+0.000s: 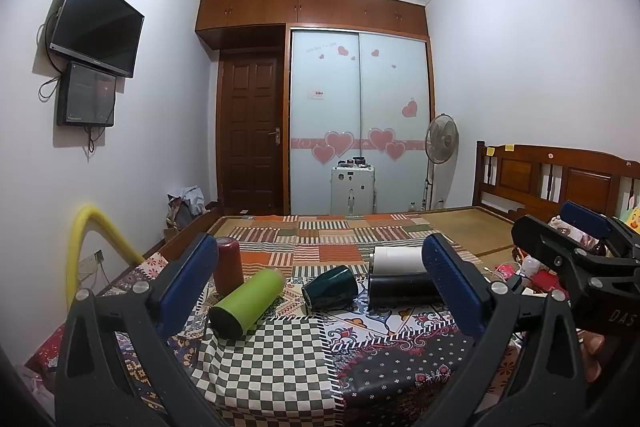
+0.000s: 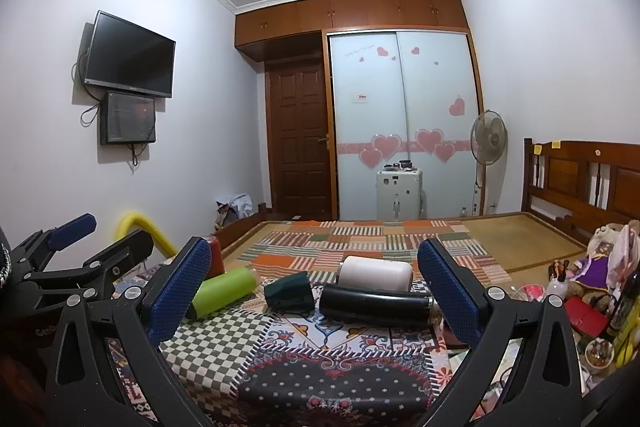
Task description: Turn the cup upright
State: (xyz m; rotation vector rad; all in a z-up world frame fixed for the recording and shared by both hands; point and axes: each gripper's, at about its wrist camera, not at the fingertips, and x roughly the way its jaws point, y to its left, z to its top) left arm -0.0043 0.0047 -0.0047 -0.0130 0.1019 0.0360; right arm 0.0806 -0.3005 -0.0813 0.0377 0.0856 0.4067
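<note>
Several cups lie on their sides on a patterned cloth: a green cup (image 1: 246, 303) (image 2: 222, 290), a dark teal cup (image 1: 331, 290) (image 2: 290, 291), a black cup (image 1: 402, 290) (image 2: 376, 299) and a white cup (image 1: 400, 259) (image 2: 376, 273). A dark red cup (image 1: 228, 266) (image 2: 215, 255) stands upright behind the green one. My left gripper (image 1: 320, 291) is open and empty, short of the cups. My right gripper (image 2: 316, 291) is open and empty, also short of them. Each gripper shows in the other's view: the right gripper (image 1: 560, 227), the left gripper (image 2: 108, 233).
The cloth (image 1: 280, 359) covers a surface in front of a bed (image 1: 360, 227). A yellow tube (image 1: 86, 247) arches at the left. Toys, bottles and a bowl (image 2: 598, 351) crowd the right side. A wooden headboard (image 2: 584, 179) stands far right.
</note>
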